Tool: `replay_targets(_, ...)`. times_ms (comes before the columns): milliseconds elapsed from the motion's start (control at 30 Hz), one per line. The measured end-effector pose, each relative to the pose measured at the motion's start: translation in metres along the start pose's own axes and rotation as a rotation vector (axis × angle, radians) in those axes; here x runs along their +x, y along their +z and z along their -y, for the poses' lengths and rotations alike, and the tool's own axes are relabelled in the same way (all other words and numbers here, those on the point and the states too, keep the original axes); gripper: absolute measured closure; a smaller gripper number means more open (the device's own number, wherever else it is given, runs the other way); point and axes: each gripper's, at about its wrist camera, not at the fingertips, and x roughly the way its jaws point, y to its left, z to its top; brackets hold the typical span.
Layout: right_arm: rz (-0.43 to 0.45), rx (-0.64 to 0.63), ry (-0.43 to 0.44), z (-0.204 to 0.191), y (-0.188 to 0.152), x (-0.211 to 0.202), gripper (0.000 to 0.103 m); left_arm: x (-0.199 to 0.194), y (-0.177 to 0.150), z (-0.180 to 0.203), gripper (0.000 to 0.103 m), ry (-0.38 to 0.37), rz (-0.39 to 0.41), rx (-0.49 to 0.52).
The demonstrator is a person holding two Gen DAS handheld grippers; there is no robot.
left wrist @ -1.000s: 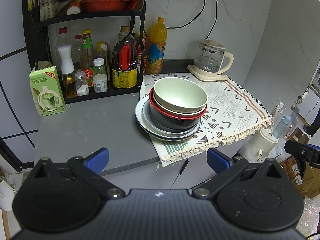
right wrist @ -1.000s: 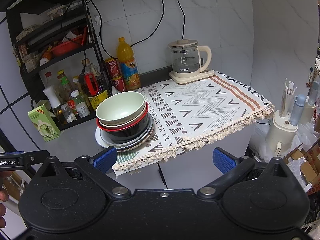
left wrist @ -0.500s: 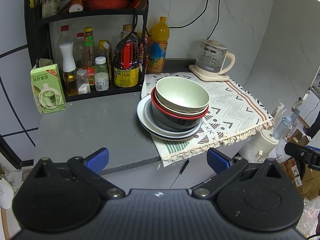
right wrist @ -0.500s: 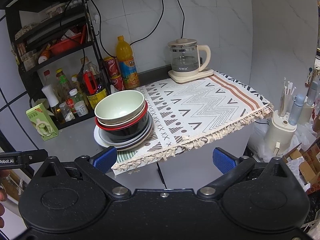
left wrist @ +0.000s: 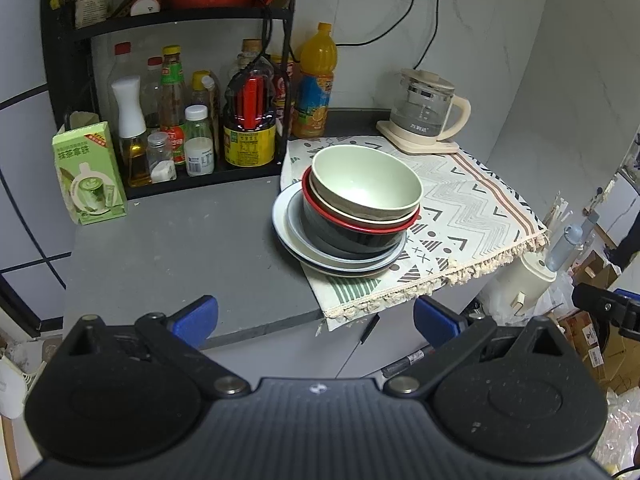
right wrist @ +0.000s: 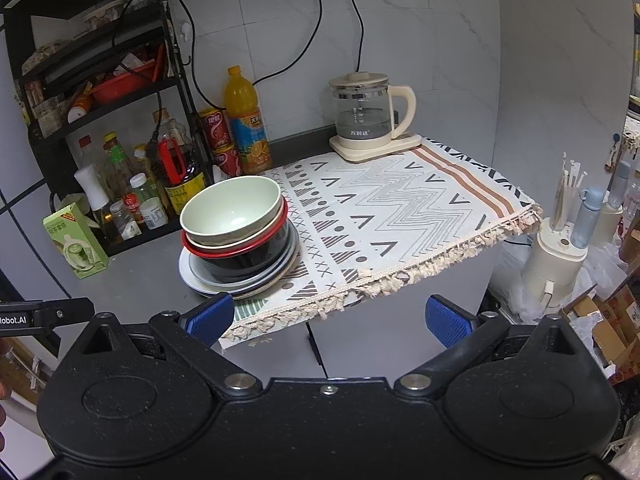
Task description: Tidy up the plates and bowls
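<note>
Stack of bowls and plates (left wrist: 352, 216) looms nearer now; my left gripper (left wrist: 316, 318) and right gripper (right wrist: 330, 316) both gape wide, empty.

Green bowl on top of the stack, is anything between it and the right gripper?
Nothing visible does. The right gripper is open, short of the counter edge, and the green bowl sits uncovered atop the stack.

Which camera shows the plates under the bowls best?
The left wrist view: the plates show a broad open rim on the side left of the bowls. In the right wrist view the plates sit lower, partly behind a tong tip.
</note>
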Motion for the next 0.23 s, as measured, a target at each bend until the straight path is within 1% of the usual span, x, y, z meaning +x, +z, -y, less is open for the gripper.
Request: replay_targets(233,-0.018,0.014,-0.026,0.004,0.005,0.009,0.000,0.011,0.005,0.004,0.000,-0.028,-0.011,0.015)
